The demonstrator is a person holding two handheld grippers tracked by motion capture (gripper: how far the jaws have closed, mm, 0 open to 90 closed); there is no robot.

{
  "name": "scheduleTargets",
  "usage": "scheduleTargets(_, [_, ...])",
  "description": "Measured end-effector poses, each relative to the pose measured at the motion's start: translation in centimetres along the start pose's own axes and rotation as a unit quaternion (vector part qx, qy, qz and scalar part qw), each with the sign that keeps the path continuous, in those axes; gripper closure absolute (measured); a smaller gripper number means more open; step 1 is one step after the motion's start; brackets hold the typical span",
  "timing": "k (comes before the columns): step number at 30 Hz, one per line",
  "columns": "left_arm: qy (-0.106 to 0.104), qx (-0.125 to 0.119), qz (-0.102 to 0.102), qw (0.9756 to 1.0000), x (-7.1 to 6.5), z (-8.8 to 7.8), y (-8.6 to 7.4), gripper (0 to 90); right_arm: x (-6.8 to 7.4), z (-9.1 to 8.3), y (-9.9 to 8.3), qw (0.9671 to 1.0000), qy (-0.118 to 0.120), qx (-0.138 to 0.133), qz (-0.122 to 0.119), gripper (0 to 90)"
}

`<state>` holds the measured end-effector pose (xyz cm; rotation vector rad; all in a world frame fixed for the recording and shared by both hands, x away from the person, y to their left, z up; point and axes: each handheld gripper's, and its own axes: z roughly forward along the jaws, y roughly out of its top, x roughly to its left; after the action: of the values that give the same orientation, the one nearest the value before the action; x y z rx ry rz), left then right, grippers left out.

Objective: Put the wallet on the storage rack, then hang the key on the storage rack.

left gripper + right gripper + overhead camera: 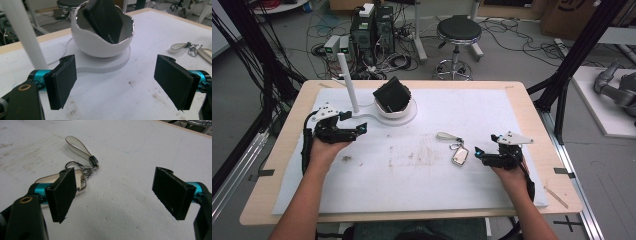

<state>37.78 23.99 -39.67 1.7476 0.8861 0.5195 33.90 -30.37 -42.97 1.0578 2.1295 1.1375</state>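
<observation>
Both tools apart, nothing gripped; black wallet in bowl, key fob on table.

Left tool stands low over the white pad, jaws wide with bare pad between them, just short of the white stand's base. On that base sits the white bowl, black wallet leaning tilted inside it; white post beside. Mid-right, key fob with ring and strap lies flat. Right tool, jaws spread, just beside the fob, not touching.
</observation>
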Motion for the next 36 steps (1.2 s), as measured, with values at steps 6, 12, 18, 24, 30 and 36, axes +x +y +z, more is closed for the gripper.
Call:
scheduleTargets(6, [0.000, 0.000, 0.004, 1.0000, -0.1, -0.8, -0.7, 18.4, 0.0, 0.1, 0.0, 1.0000, 0.000, 0.001, 0.001, 19.9])
scheduleTargets(12, [-0.002, 0.015, 0.008, 0.9998, -0.7, -1.1, -1.8, 18.4, -0.1, 0.2, 0.0, 1.0000, 0.001, 0.004, -0.001, 19.9])
scheduleTargets(18, [0.000, 0.011, 0.004, 0.9999, -0.3, -1.4, -2.0, 18.4, 0.0, 0.3, 0.1, 1.0000, 0.004, 0.002, -0.002, 20.0])
scheduleTargets(24, [-0.005, 0.020, 0.007, 0.9998, -0.4, -1.4, -2.4, 18.4, 0.2, 0.7, 0.6, 1.0000, 0.007, -0.004, -0.004, 19.9])
scheduleTargets(30, [-0.009, 0.023, 0.012, 0.9996, -0.9, -2.0, -2.7, 18.4, 0.6, 1.8, 1.5, 0.9998, 0.017, -0.004, -0.007, 20.0])
scheduleTargets(36, [0.000, 0.022, 0.007, 0.9997, -1.2, -3.5, -3.4, 18.4, 1.2, 3.6, 2.6, 0.9994, 0.031, -0.002, -0.011, 20.0])
